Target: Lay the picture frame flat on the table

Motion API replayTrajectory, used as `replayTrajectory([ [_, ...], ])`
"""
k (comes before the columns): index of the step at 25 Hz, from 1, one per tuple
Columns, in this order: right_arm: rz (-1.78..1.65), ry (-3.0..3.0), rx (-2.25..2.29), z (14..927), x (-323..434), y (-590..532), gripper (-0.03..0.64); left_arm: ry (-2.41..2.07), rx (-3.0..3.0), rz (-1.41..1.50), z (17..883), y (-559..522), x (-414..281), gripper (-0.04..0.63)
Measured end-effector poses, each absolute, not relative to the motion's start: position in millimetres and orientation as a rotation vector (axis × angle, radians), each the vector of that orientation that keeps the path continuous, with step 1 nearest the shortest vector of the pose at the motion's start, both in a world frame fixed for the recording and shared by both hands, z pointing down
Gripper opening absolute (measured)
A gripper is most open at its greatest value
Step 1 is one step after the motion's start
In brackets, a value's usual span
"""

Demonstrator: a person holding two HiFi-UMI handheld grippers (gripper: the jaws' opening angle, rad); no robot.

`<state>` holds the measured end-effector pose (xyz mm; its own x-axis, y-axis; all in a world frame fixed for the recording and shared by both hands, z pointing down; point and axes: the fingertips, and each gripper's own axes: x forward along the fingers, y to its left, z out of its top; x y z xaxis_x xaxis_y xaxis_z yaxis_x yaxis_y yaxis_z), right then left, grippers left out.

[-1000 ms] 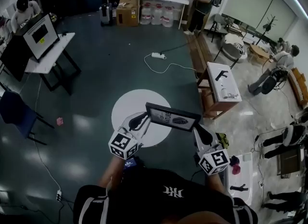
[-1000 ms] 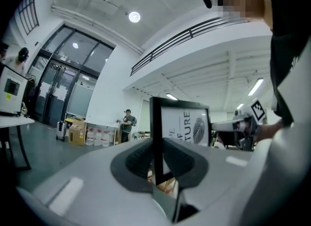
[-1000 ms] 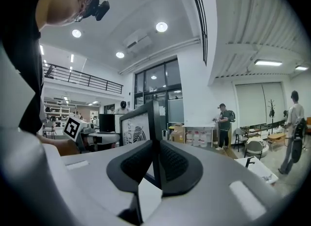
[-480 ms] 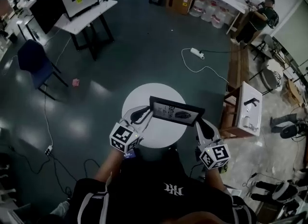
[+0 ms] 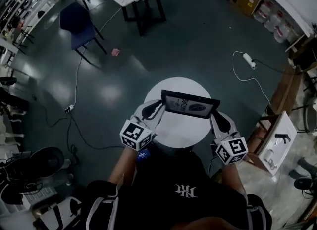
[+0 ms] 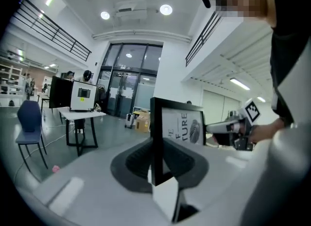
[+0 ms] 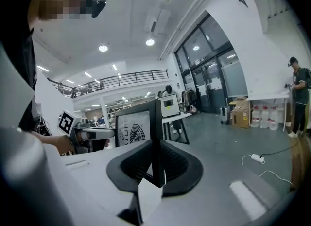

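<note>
A black rectangular picture frame with a white printed sheet behind glass (image 5: 190,104) is held between 2 grippers over the small round white table (image 5: 177,86). In the head view it stands upright on its long edge, leaning slightly, with the print facing the person. Whether its lower edge touches the tabletop is hard to tell from above.

The left gripper (image 5: 157,111) is clamped on the frame's left edge. In the left gripper view, its dark ribbed pads (image 6: 137,161) press either side of the thin black moulding. The right gripper (image 5: 215,118) is clamped on the opposite short edge, with the frame's border squeezed between its pads (image 7: 177,164).

On the dark floor beyond the table are a blue chair (image 5: 77,21) and a white power strip (image 5: 248,61).
</note>
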<state>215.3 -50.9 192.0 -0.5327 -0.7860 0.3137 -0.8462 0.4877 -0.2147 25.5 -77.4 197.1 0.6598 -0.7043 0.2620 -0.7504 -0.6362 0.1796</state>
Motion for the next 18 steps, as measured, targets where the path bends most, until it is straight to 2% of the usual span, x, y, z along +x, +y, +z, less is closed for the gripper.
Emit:
replayTrajectory([
  [6,0.658,-2.564,1.252,234.9,191.4,-60.2,0.037,-1.254,2.483,0.332,227.4,-68.5,-0.2,0.044],
  [12,0.835,-2.503,1.204,309.5,161.7,-51.4,0.038,-1.190,2.377,0.439,302.7,-55.6,-31.9,0.048],
  [18,1.020,-2.339,1.247,395.8,162.9,-16.0,0.038,-1.037,2.301,0.558,387.8,-27.8,-30.0,0.048],
])
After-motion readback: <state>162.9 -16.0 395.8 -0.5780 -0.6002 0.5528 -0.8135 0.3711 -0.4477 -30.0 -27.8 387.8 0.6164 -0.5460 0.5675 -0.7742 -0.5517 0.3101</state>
